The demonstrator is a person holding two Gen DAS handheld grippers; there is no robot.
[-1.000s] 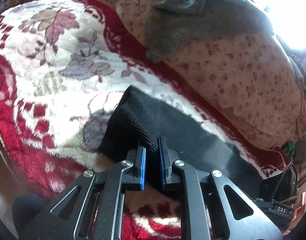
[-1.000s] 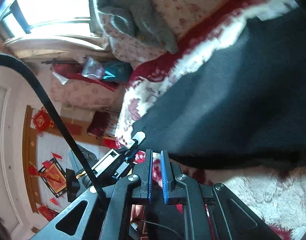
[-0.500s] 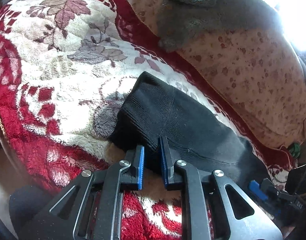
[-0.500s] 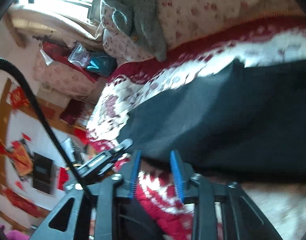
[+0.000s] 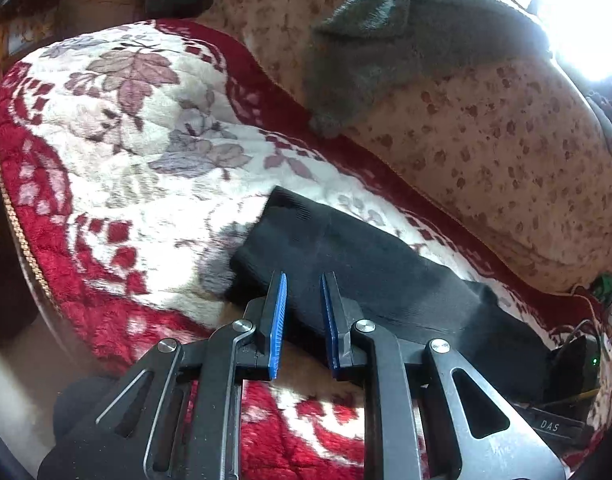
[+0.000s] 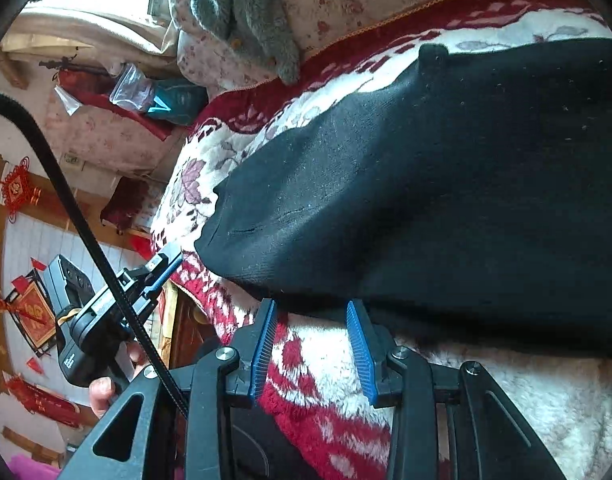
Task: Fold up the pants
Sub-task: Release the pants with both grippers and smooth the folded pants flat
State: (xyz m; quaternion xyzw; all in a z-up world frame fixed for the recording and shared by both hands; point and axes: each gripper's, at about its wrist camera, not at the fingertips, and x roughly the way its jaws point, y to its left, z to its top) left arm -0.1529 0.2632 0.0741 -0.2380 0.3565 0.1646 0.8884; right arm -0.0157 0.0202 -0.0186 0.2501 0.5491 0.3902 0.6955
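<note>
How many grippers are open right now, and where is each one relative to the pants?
2. The left gripper is open over the cuff end of the black pants. The right gripper is open at the pants' near edge.

Both of my grippers have let go of the pants.

A second ago my left gripper (image 5: pixel 301 280) was pinched on the ribbed cuff of the black pants (image 5: pixel 358 264), holding it up off the blanket (image 5: pixel 145 152); now its blue pads (image 5: pixel 277 320) are parted and the cuff lies flat. My right gripper (image 6: pixel 312 308), nearly closed a second ago, has spread wide, and the pants' edge (image 6: pixel 386 200) sits just beyond its tips on the blanket.
</note>
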